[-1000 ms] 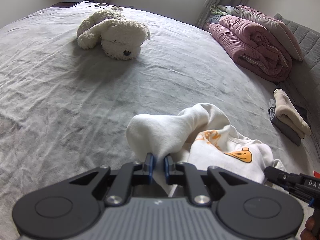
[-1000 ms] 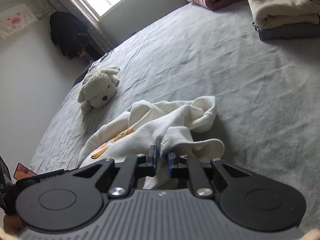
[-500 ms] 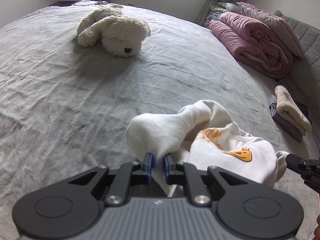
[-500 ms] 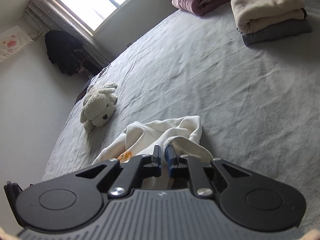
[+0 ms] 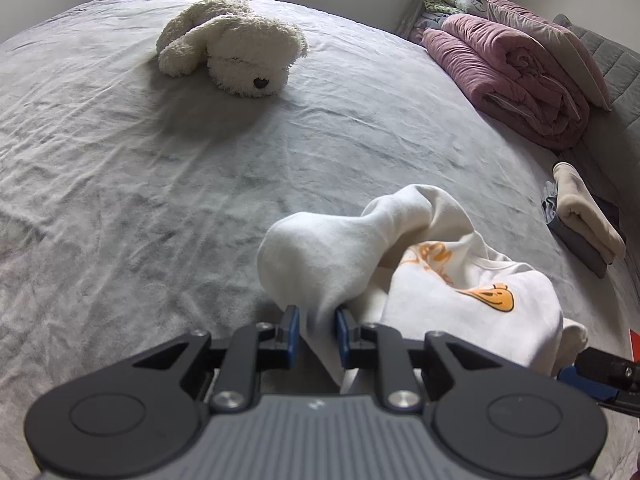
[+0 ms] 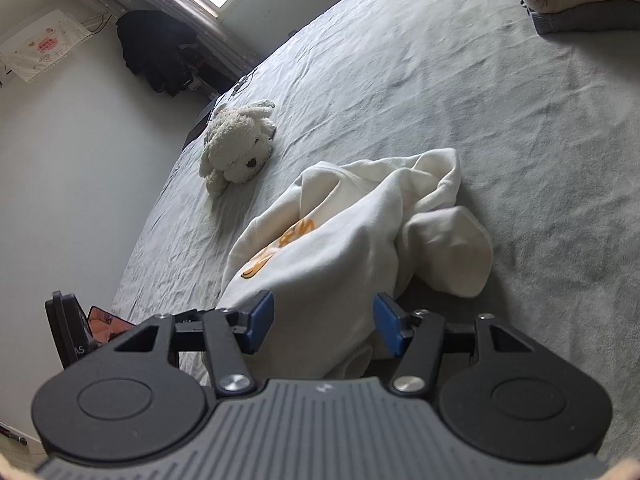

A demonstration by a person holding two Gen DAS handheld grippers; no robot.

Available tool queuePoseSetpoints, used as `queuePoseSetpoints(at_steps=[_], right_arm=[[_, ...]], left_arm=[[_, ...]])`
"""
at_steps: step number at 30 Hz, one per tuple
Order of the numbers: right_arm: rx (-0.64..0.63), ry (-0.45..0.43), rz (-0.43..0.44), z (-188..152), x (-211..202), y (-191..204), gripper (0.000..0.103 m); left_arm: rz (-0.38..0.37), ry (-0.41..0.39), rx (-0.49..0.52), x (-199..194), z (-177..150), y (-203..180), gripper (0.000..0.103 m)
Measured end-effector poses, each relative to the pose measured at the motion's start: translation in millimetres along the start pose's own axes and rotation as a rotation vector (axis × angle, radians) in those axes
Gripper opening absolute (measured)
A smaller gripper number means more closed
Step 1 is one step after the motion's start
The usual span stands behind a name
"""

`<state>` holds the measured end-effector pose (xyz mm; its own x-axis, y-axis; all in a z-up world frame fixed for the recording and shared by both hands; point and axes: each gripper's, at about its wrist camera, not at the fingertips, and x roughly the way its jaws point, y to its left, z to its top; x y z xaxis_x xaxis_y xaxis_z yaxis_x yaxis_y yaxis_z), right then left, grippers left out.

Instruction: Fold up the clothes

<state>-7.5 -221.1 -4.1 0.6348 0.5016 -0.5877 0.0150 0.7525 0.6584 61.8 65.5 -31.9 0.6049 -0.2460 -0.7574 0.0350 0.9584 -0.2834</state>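
Cream sweatshirt (image 5: 460, 288) is lying bunched near the bed's (image 5: 160, 184) front edge.
Left gripper (image 5: 313, 330) is pinching a soft fleece fold; right gripper (image 6: 323, 322) is sitting spread wide, pads possibly just brushing cloth. Grey sheet is wrinkling throughout.

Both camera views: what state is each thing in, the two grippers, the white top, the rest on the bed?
Left gripper: shut on a bunch of the sweatshirt.
Right gripper: open, fingers either side of the cloth.
White sweatshirt: crumpled, unfolded, orange print showing.
Plush dog: lying on the bed.
Beige and grey clothes: folded, stacked.
Pink quilt: rolled up.
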Motion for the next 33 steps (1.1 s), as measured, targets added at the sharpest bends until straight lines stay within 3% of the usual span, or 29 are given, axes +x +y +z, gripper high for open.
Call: queuePoseSetpoints(at_steps=[6, 15, 21, 22, 23, 24, 26, 29, 33], right_arm=[[-0.020, 0.082, 0.012, -19.1, 27.5, 13.8, 0.060], [-0.032, 0.039, 0.065, -22.6, 41.9, 26.9, 0.062], [-0.127, -0.019, 0.031, -29.8, 60.0, 33.9, 0.061], [-0.167, -0.031, 0.013, -33.2, 60.2, 35.6, 0.055], [-0.204, -0.042, -0.004, -36.5, 60.0, 37.0, 0.038], [-0.234, -0.050, -0.020, -39.4, 58.7, 37.4, 0.033], [-0.285, -0.062, -0.044, -44.0, 56.1, 37.7, 0.024], [-0.255, -0.054, -0.017, -39.2, 50.0, 32.0, 0.011], [-0.166, -0.056, 0.024, -32.4, 41.3, 21.9, 0.007]], left_arm=[[-0.027, 0.005, -0.031, 4.1, -4.2, 3.9, 0.017], [-0.070, 0.011, -0.077, 10.0, -10.7, 10.0, 0.016], [-0.109, -0.013, -0.095, 7.6, -18.5, 14.9, 0.015], [-0.106, -0.018, -0.088, 7.4, -19.6, 13.6, 0.015], [-0.102, -0.023, -0.081, 7.2, -20.8, 12.3, 0.015], [-0.099, -0.028, -0.074, 6.9, -21.9, 11.0, 0.015], [-0.092, -0.038, -0.060, 6.5, -24.2, 8.4, 0.015], [-0.086, -0.048, -0.045, 6.0, -26.0, 6.5, 0.015], [-0.087, -0.051, -0.036, 5.4, -25.5, 7.5, 0.015]])
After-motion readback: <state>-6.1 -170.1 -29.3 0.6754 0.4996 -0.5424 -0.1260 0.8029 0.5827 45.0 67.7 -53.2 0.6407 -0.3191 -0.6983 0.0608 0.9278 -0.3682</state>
